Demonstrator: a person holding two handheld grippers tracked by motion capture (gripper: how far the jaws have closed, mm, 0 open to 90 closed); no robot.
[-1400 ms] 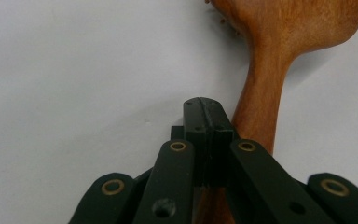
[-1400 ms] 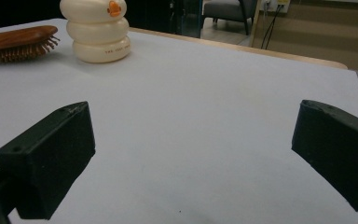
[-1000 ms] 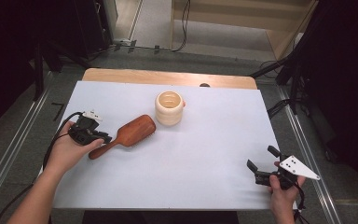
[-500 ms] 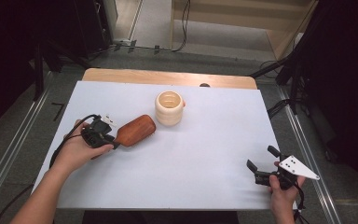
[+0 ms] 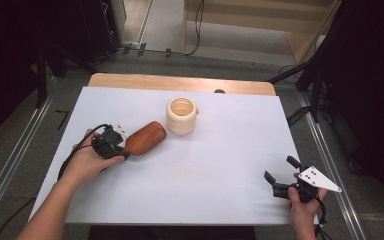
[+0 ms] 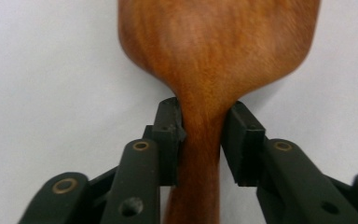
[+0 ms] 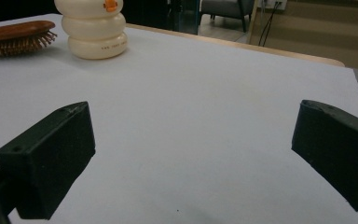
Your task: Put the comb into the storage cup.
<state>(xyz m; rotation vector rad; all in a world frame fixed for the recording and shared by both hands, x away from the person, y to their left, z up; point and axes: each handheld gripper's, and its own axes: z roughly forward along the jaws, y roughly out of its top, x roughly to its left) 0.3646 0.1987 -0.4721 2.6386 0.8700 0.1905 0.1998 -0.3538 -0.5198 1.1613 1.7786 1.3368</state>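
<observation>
A brown wooden hairbrush [image 5: 145, 138] lies bristles down on the white table, left of centre. My left gripper [image 5: 124, 149] sits over its handle. In the left gripper view the two black pads press the neck of the hairbrush [image 6: 214, 56] from both sides, just below the head. The jaws have just been closing with the handle between them. My right gripper [image 5: 279, 168] rests near the table's front right corner, open, with bare table between its fingers [image 7: 51, 158]. From there the hairbrush [image 7: 14, 35] lies far off at the upper left.
A cream ribbed cup [image 5: 182, 116] stands just right of the brush head, and the right gripper view has this cup [image 7: 94, 28] beside the bristles. The white table sheet [image 5: 220, 160] has a wooden strip [image 5: 180, 82] along its far edge. Dark stands and cables surround the table.
My left gripper moved right from beside the handle's end onto the handle, up to the brush's neck, and its jaws closed on it. The right gripper stayed put.
</observation>
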